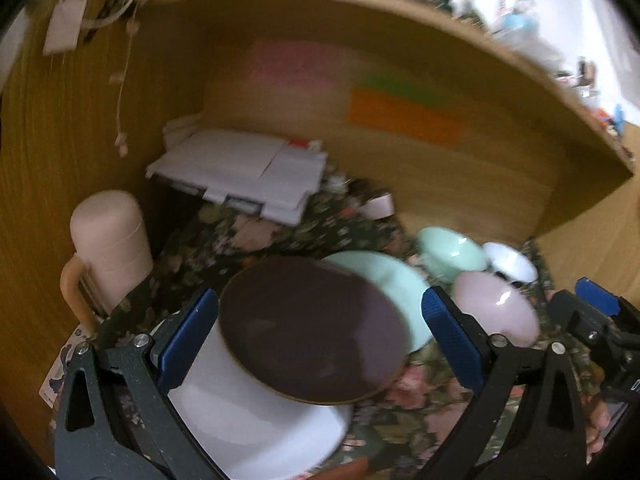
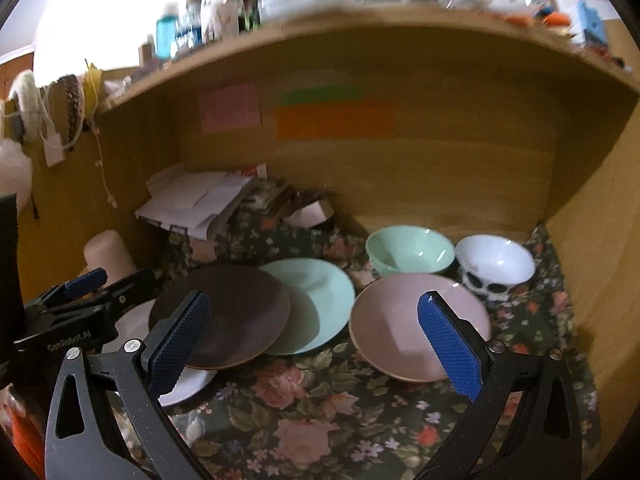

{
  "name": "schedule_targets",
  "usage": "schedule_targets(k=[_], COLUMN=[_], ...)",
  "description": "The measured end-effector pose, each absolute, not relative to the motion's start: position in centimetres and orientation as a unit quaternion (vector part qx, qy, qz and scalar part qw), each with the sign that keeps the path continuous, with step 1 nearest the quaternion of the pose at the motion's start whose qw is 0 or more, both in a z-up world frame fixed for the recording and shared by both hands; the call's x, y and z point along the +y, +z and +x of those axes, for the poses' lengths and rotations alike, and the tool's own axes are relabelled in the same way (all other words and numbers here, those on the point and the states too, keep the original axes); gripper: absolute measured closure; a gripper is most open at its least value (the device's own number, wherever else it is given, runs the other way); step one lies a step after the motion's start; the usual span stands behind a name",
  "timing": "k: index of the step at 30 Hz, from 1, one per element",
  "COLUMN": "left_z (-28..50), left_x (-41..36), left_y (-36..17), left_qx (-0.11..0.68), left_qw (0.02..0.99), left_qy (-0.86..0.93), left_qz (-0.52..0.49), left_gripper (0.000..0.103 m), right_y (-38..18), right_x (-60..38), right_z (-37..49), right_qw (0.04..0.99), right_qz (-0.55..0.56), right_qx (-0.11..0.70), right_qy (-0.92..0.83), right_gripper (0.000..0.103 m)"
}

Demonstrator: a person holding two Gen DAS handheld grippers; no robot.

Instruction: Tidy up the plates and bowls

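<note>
A dark brown plate [image 1: 312, 332] [image 2: 224, 316] lies tilted across a white plate [image 1: 256, 420] [image 2: 184, 388] and a mint plate [image 1: 384, 280] [image 2: 316, 300]. To the right sits a pink plate [image 1: 496, 304] [image 2: 400, 328]. Behind it stand a mint bowl [image 1: 452, 254] [image 2: 410, 250] and a white bowl [image 1: 510, 262] [image 2: 496, 264] with a black pattern. My left gripper [image 1: 320, 336] [image 2: 108, 284] hangs open over the brown plate and holds nothing. My right gripper [image 2: 314, 346] [image 1: 580, 304] is open, above the cloth between the mint and pink plates.
Everything sits on a floral cloth [image 2: 304, 412] inside a wooden cubby with side walls [image 2: 592, 240] and a shelf above. A pink jug [image 1: 110, 248] stands at the left wall. Behind it lies a pile of white papers [image 1: 240, 168]. Coloured notes [image 2: 332, 120] are stuck on the back wall.
</note>
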State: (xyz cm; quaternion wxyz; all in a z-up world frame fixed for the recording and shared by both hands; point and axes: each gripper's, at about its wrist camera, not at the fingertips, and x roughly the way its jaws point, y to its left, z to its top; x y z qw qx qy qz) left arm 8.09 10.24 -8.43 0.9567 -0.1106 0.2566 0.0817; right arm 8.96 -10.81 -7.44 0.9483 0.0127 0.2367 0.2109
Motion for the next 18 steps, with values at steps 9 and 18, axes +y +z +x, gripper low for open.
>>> schedule_targets(k=[9, 18], left_z=[11.0, 13.3], left_x=[13.5, 17.6], left_y=[-11.6, -14.8], left_qx=[0.316, 0.382], left_qw=[0.94, 0.91], left_qy=[0.078, 0.085], left_qz=[-0.1, -0.139], left_gripper=[0.016, 0.03], right_y=[-11.0, -14.3], right_x=[-7.6, -4.5], right_z=[13.1, 17.7], right_qw=[0.926, 0.898], right_qz=[0.004, -0.034], right_qx=[0.298, 0.361], right_qy=[0.23, 0.248], right_gripper=[0.0, 0.027])
